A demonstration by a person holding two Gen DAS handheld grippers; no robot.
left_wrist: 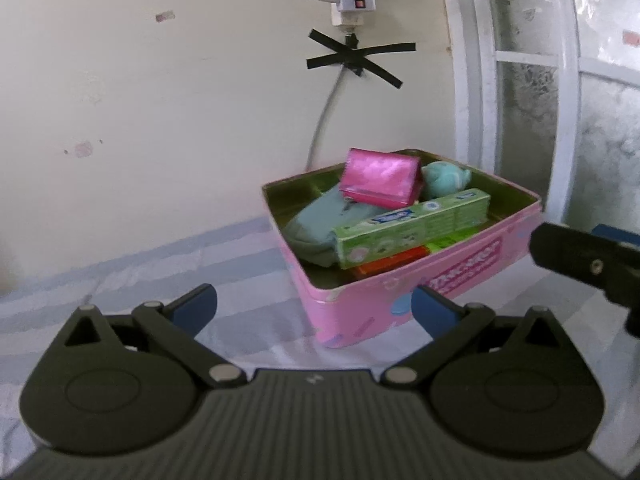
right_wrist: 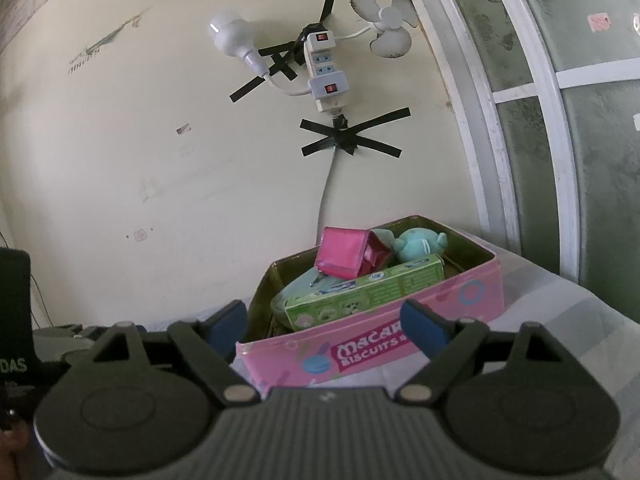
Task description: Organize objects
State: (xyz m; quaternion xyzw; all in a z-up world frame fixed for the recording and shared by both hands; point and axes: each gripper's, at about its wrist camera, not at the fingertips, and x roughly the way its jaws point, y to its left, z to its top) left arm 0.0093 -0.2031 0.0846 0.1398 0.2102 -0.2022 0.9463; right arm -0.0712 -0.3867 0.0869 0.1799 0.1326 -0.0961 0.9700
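A pink biscuit tin (left_wrist: pixel 360 312) stands open on the striped cloth by the wall. It holds a green toothpaste box (left_wrist: pixel 412 226), a pink wallet (left_wrist: pixel 380 178), a teal plush toy (left_wrist: pixel 444 178), a grey-blue pouch (left_wrist: pixel 320 224) and an orange box (left_wrist: pixel 392 264). My left gripper (left_wrist: pixel 314 306) is open and empty, a little in front of the tin's near corner. My right gripper (right_wrist: pixel 324 322) is open and empty, close to the tin's long side (right_wrist: pixel 360 356). The same toothpaste box (right_wrist: pixel 360 292), wallet (right_wrist: pixel 344 254) and plush (right_wrist: pixel 420 242) show in the right wrist view.
A power strip (right_wrist: pixel 324 76), a bulb (right_wrist: pixel 232 36) and a small fan (right_wrist: pixel 388 24) are taped to the cream wall. A white window frame (left_wrist: pixel 476 80) rises right of the tin. The other gripper's black body (left_wrist: pixel 588 264) shows at the right edge.
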